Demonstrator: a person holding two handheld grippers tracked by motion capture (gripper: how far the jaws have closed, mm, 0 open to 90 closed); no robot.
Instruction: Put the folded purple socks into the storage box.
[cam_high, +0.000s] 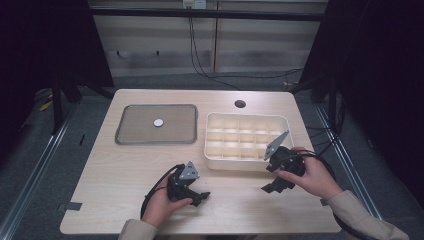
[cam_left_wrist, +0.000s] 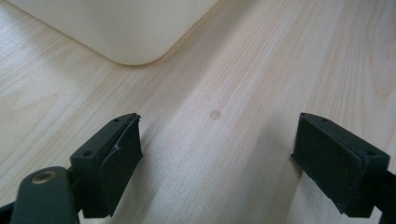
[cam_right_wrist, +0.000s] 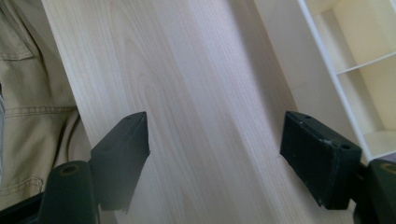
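Note:
My left gripper (cam_high: 200, 197) rests low on the table near its front edge, pointing right; its jaws stand wide apart with bare wood between them (cam_left_wrist: 217, 154). My right gripper (cam_high: 272, 187) hovers in front of the white compartment box (cam_high: 215, 162), pointing down and left; its jaws are open too, nothing between them (cam_right_wrist: 215, 158). A small silver disc (cam_high: 158, 122) lies alone on the grey tray (cam_high: 130, 132) at the back left. A corner of the box (cam_left_wrist: 135, 42) lies ahead of the left jaws; its wall and cells (cam_right_wrist: 327, 60) run along the right jaw's side.
A round cable hole (cam_high: 240, 104) sits in the tabletop behind the box. The table's front edge and the person's khaki trousers (cam_right_wrist: 32, 93) lie left of the right jaws. Cables trail from both grippers across the front of the table.

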